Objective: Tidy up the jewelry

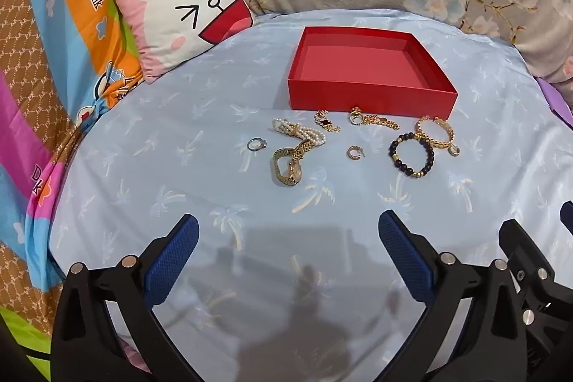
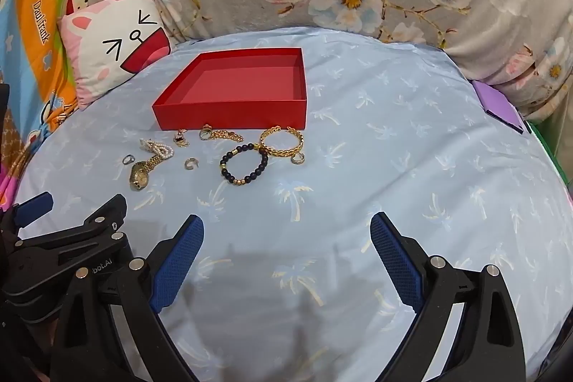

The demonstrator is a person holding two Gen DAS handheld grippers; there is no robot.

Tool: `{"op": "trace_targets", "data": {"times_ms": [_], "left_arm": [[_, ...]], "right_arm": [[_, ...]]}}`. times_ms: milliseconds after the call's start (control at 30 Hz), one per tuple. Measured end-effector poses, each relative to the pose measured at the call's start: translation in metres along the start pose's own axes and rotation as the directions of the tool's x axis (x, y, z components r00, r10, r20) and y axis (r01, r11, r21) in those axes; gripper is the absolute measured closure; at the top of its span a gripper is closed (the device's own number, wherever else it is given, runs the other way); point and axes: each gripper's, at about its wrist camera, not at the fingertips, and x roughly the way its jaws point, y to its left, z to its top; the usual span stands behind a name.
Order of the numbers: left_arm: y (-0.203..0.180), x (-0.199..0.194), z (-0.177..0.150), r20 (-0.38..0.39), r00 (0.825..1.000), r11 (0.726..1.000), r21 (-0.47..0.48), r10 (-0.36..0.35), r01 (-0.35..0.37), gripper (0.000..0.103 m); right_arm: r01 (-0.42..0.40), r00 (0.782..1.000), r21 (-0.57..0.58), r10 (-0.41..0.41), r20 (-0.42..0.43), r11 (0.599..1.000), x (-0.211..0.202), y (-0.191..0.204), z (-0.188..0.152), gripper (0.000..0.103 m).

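I hold both tools above the near part of the light blue palm-print sheet (image 1: 150,145), angled down toward the work. The left gripper (image 1: 286,238) has its jaws fully spread with nothing between them; the right gripper (image 2: 286,235) is likewise spread and empty. This wide stance suits small, flat pieces, since either tool can drop over an item without pre-adjusting.

The red box (image 1: 372,92) sits open and empty at the far side of the sheet, its near wall facing the jewelry, so I judge it to be the container for the pieces. All jewelry lies loose just in front of that wall: a pearl bracelet (image 1: 315,135) overlapping a gold watch (image 1: 290,163), a silver ring (image 1: 256,144) to their left, a small gold ring (image 1: 354,153), a dark beaded bracelet (image 1: 412,154) touching a gold chain bracelet (image 1: 435,133), and small gold pieces close to the box wall.

No piece is boxed yet; sorting has not begun.
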Motion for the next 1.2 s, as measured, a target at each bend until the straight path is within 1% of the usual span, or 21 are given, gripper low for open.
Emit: {"op": "trace_targets", "data": {"times_ms": [33, 67, 100, 133, 167, 367, 433, 500, 667, 767, 900, 1200], "left_arm": [[0.001, 0.000, 0.000, 0.003, 1.000, 1.000, -0.003, -0.006, 0.007, 0.005], [-0.001, 0.000, 0.000, -0.003, 1.000, 1.000, 0.011, 0.013, -0.013, 0.005], [-0.001, 0.000, 0.000, -0.003, 1.000, 1.000, 0.009, 0.015, -0.015, 0.005], [0.000, 0.000, 0.000, -0.001, 1.000, 1.000, -0.001, 0.006, -0.006, 0.005], [0.000, -0.001, 0.000, 0.003, 1.000, 1.000, 0.000, 0.008, -0.008, 0.005], [0.001, -0.011, -0.006, 0.025, 1.000, 1.000, -0.002, 0.012, -0.012, 0.005], [0.003, -0.012, -0.007, 0.030, 0.999, 1.000, -0.003, 0.012, -0.012, 0.005], [0.007, -0.019, 0.000, 0.028, 1.000, 1.000, -0.004, 0.011, -0.011, 0.005], [0.000, -0.024, 0.000, 0.035, 0.999, 1.000, 0.012, 0.004, -0.004, 0.005], [-0.008, -0.024, -0.001, 0.034, 0.999, 1.000, 0.022, -0.003, 0.002, 0.005], [-0.013, -0.025, -0.001, 0.031, 0.999, 1.000, 0.026, 0.009, -0.010, 0.005], [-0.007, -0.019, -0.001, 0.014, 0.999, 0.999, 0.017, 0.030, -0.030, 0.005]], "right_arm": [[0.000, 1.000, 0.000, 0.000, 0.002, 1.000, 0.000, 0.000, 0.000, 0.011], [-0.001, 1.000, 0.000, 0.001, 0.002, 1.000, -0.001, -0.001, -0.001, 0.011], [-0.001, 1.000, -0.001, 0.001, 0.003, 1.000, -0.002, -0.002, -0.001, 0.011], [-0.001, 1.000, -0.002, 0.001, 0.006, 1.000, -0.003, -0.003, -0.002, 0.011], [0.002, 1.000, -0.002, -0.002, 0.013, 1.000, -0.008, 0.003, 0.000, 0.011], [0.004, 1.000, -0.015, -0.004, 0.024, 1.000, -0.016, 0.010, 0.004, 0.011], [0.001, 0.999, -0.013, 0.000, 0.033, 1.000, -0.020, 0.007, 0.001, 0.011], [0.006, 0.999, -0.014, -0.006, 0.036, 1.000, -0.022, 0.006, 0.000, 0.011], [0.028, 0.999, -0.010, -0.028, 0.035, 1.000, -0.027, 0.000, -0.003, 0.011], [0.031, 0.999, 0.003, -0.032, 0.029, 0.999, -0.027, -0.008, -0.006, 0.011], [0.020, 0.999, 0.009, -0.020, 0.030, 1.000, -0.026, -0.012, -0.004, 0.011], [0.001, 1.000, 0.002, -0.001, 0.019, 1.000, -0.018, -0.007, -0.004, 0.011]]}}
